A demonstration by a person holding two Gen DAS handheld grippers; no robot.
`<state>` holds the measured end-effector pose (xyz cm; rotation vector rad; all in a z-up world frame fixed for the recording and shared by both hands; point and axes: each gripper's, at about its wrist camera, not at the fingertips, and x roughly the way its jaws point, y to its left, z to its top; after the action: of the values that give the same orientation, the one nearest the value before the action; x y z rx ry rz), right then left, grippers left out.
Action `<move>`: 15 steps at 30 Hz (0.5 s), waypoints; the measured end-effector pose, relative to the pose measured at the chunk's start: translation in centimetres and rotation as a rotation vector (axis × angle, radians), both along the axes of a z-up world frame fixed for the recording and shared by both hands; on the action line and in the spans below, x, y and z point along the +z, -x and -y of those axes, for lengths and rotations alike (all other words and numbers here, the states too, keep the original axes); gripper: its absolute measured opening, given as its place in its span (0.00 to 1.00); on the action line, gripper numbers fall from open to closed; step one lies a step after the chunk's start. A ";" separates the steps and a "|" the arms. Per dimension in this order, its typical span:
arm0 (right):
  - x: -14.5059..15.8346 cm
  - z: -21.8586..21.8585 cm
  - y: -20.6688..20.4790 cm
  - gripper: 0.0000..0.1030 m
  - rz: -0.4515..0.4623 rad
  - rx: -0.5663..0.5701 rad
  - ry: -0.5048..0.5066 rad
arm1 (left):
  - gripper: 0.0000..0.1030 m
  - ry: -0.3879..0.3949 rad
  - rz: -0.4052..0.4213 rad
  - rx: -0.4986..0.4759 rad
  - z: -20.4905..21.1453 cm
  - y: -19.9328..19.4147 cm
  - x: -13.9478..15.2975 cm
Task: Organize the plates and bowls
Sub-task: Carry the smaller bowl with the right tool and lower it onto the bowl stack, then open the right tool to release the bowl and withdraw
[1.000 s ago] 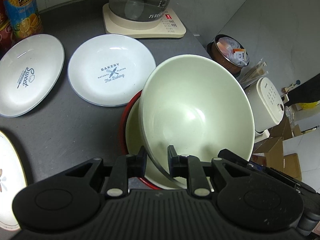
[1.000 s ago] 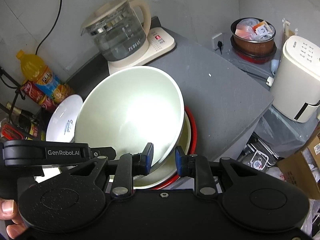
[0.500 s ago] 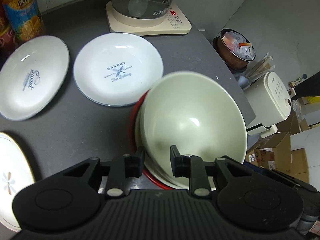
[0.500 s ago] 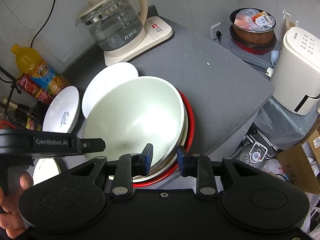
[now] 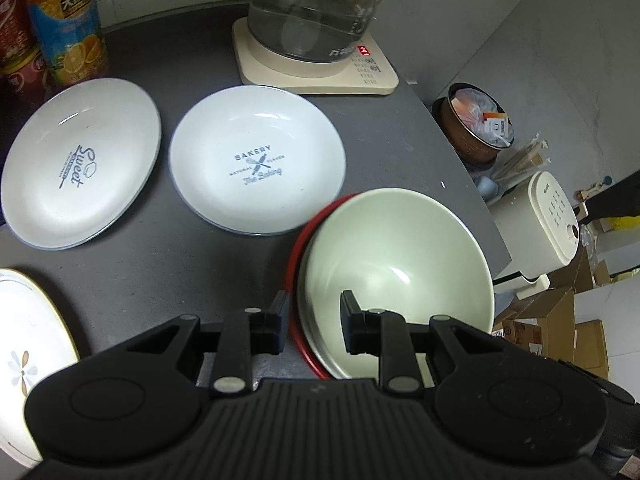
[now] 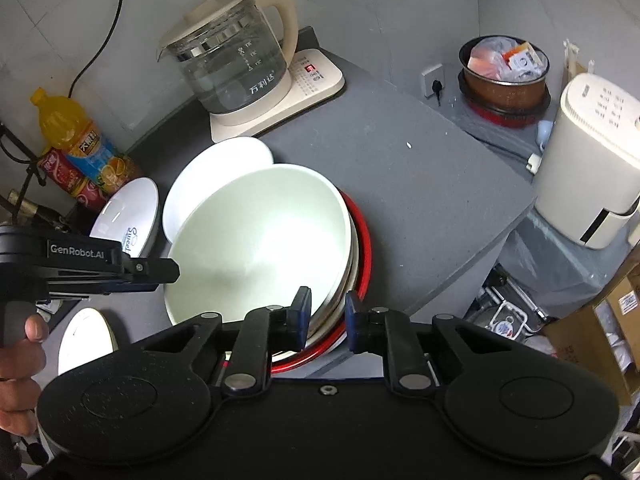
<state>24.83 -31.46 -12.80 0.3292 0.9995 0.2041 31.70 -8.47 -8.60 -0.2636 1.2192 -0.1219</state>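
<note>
A pale green bowl (image 5: 396, 256) sits nested in a stack that rests on a red plate (image 5: 298, 256) near the table's right edge. It also shows in the right wrist view (image 6: 260, 240). My left gripper (image 5: 314, 314) is open, its fingers astride the stack's near rim without pinching. My right gripper (image 6: 328, 312) is open, its fingers astride the rim of the stack (image 6: 352, 240). Two white printed plates, "Bakery" (image 5: 256, 160) and "Sweet" (image 5: 80, 164), lie flat further back.
A glass kettle on a cream base (image 5: 316, 60) stands at the back. Drink bottles (image 5: 64, 20) stand back left. A flower-patterned plate (image 5: 28, 352) lies near left. The table edge (image 6: 460, 264) drops off right, with a white appliance (image 6: 592, 168) and a pot (image 6: 504, 76) beyond.
The green bowl was lowered from a tilted, held position into the stack. Both grippers opened a little and let go of its rim, and drew back slightly.
</note>
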 end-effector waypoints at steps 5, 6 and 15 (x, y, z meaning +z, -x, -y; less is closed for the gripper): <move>0.3 0.0 0.3 0.18 -0.010 -0.022 -0.003 | 0.23 0.010 -0.010 0.013 -0.9 0.3 -0.4; 0.4 0.0 0.3 0.19 -0.011 -0.029 -0.004 | 0.24 0.012 -0.012 0.016 -1.1 0.4 -0.4; 2.1 -0.1 1.3 0.26 0.027 -0.048 -0.040 | 0.38 0.008 0.015 0.036 -3.4 1.9 0.7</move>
<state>23.52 -31.35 -10.67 0.3860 0.9609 0.1847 29.82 -5.02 -7.89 -0.2908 1.1985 -0.0975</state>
